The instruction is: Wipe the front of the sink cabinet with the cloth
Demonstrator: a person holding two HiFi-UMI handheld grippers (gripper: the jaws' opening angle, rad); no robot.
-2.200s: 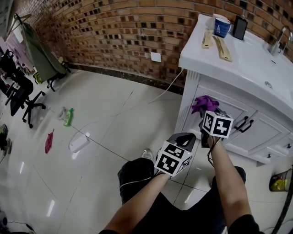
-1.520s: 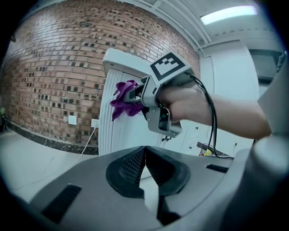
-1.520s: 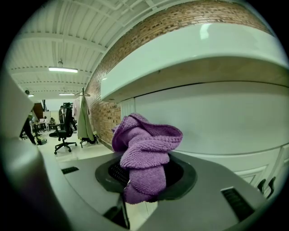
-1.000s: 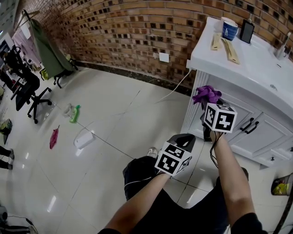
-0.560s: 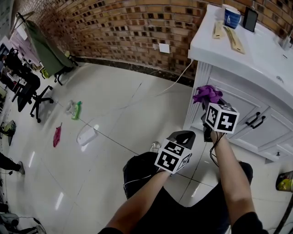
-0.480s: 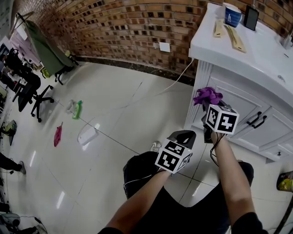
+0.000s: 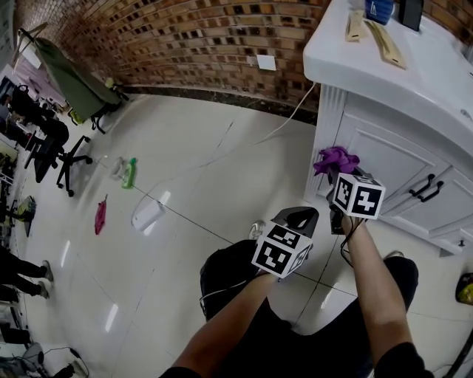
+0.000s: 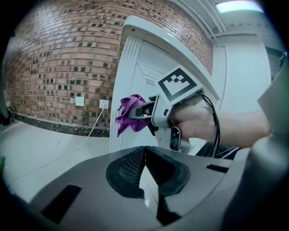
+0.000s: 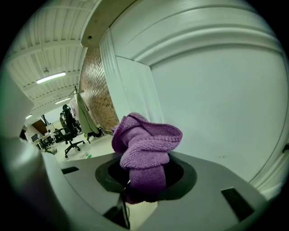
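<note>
The right gripper point(image 9: 143, 182) was clamped on the bunched purple cloth point(image 9: 145, 142) just beside the sink cabinet point(image 7: 384, 151) front, the left gripper point(image 8: 145, 173) was closed and empty, and wiping friction could probably have pulled the cloth free.

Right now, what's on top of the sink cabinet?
On the white top I see two flat wooden pieces, a blue cup and a dark upright object, both cut off by the frame's edge. The rest of the top runs out of frame, so anything there is unseen.
</note>
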